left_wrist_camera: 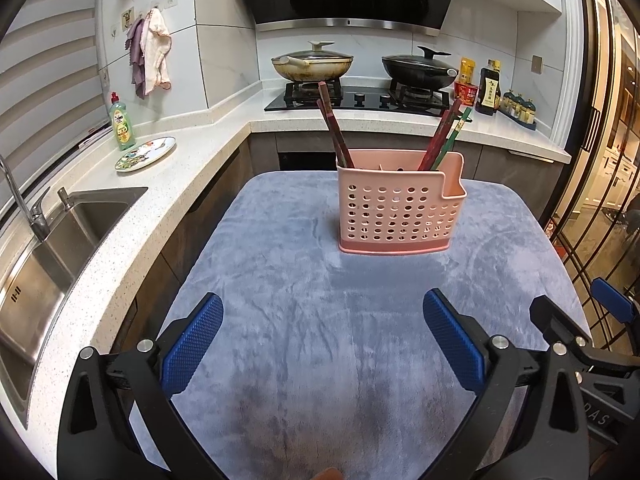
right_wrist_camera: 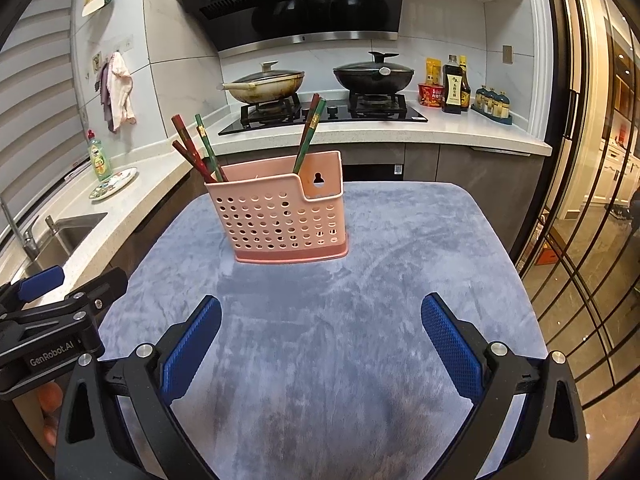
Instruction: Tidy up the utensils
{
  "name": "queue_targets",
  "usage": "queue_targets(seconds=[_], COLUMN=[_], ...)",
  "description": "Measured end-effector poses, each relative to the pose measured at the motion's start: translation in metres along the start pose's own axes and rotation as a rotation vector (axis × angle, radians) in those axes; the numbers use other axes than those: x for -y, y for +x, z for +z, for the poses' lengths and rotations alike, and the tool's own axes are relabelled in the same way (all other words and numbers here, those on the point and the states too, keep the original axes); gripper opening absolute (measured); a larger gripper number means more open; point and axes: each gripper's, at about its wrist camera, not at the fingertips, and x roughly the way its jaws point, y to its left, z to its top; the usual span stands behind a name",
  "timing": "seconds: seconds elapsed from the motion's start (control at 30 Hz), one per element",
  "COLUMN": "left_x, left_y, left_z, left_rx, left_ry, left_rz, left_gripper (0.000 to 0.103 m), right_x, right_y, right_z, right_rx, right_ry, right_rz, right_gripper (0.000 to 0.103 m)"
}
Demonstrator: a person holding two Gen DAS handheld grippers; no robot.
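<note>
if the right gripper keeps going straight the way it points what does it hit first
Most likely the blue cloth on the table: the open right gripper tilts downward, with bare cloth between its fingers. The pink holder stands farther ahead, slightly left; depth is uncertain.

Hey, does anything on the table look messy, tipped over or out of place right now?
Nothing is tipped or spilled. The pink utensil holder stands upright on the blue cloth. The chopsticks inside lean apart in two splayed bunches rather than together, which is the only untidy thing.
</note>
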Motion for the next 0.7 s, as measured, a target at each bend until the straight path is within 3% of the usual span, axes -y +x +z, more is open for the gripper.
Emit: queue_targets(seconds=[0.7], left_x=[0.001], left_y=[0.026], left_z=[-0.005], left_rx=[-0.043], left_ry=[0.002], left_rz=[0.012], left_gripper=[0.096], right_x=[0.002], right_y=[0.025], right_z=[-0.006], right_rx=[-0.038], right_ry=[0.009], right_rz=[-0.005], right_gripper=[0.097])
